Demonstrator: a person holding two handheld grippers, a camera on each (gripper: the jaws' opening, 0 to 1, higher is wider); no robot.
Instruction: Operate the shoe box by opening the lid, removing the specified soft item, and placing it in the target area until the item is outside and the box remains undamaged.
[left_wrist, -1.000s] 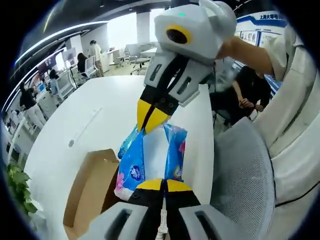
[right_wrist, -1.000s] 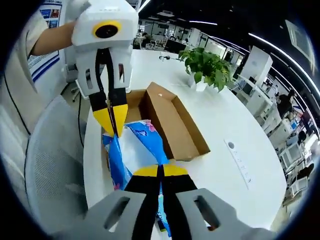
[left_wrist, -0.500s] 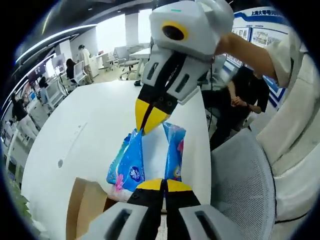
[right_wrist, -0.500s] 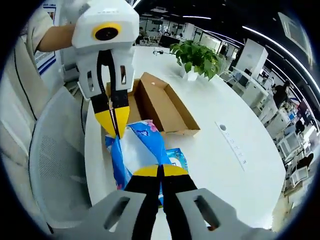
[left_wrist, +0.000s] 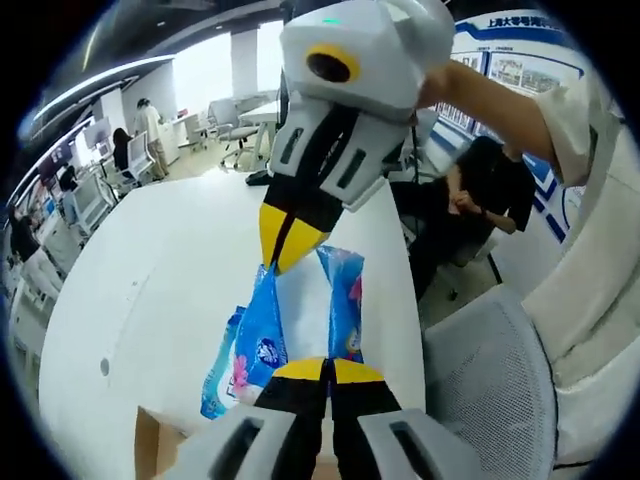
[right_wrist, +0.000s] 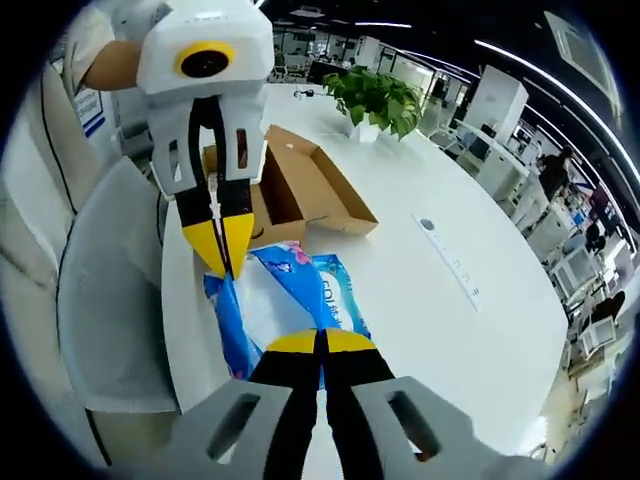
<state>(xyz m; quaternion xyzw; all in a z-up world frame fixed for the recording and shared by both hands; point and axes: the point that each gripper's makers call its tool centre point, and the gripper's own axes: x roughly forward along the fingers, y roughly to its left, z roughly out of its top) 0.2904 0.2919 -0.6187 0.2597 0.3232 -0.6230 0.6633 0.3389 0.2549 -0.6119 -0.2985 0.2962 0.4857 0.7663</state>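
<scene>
Tissue pack (right_wrist: 285, 300) carried past shoe box (right_wrist: 300, 185), both tongs (left_wrist: 325, 362) (right_wrist: 320, 335) pinching its ends

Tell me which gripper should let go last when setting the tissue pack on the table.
Probably right. Its gripper and the left gripper each pinch an end of the blue plastic tissue pack, but the right view shows more bare white table beside the brown cardboard shoe box.

Opposed close views, shared tissue pack (left_wrist: 300, 320)
</scene>
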